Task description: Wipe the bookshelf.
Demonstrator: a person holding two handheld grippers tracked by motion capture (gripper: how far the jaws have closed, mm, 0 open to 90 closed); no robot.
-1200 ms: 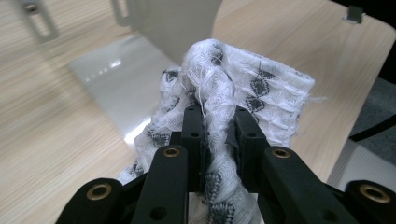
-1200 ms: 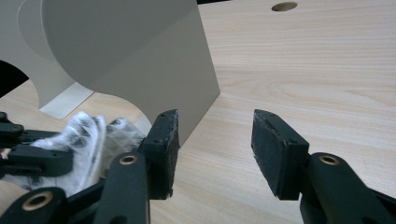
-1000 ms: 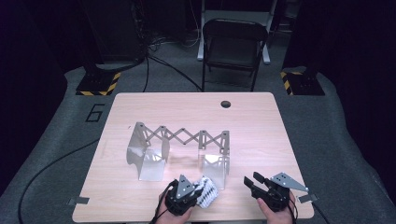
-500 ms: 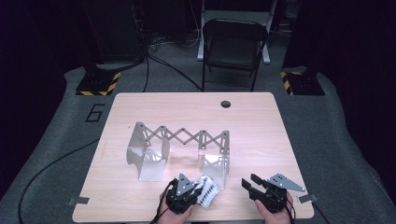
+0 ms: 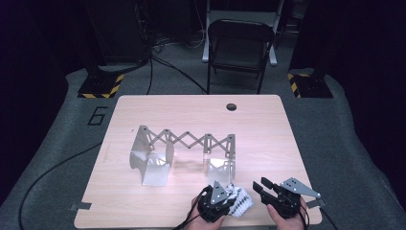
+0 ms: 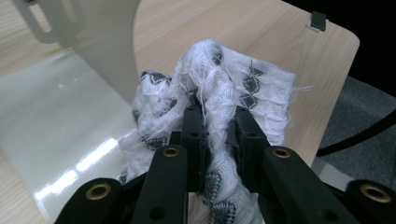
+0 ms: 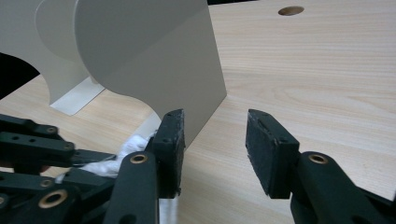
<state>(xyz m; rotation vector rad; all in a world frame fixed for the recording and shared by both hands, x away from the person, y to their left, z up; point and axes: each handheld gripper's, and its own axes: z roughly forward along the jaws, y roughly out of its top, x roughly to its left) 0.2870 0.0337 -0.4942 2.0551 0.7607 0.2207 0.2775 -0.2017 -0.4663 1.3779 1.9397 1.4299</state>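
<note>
A white cloth [image 6: 224, 88] with a dark diamond pattern is bunched between the jaws of my left gripper [image 6: 218, 116], which is shut on it. In the high view that gripper [image 5: 229, 195] holds the cloth [image 5: 241, 202] near the table's front edge, just in front of the right plate [image 5: 220, 165] of a metal scissor rack [image 5: 184, 139]. My right gripper [image 5: 260, 188] sits close to the right of the cloth. Its jaws [image 7: 215, 135] stand open over bare wood with nothing between them, and they have just been closing. The cloth [image 7: 135, 142] lies beside its left pad.
The rack's left plate [image 5: 151, 165] stands on the wooden table [image 5: 191, 110], which has a cable hole [image 5: 231, 106] at the back. A folding chair [image 5: 239, 43] stands beyond the table. A metal plate [image 7: 154, 56] rises close ahead of the right gripper.
My left gripper has carried the cloth to the right along the front edge, nearer the right gripper. The right gripper's jaws have narrowed while that hand stayed in place.
</note>
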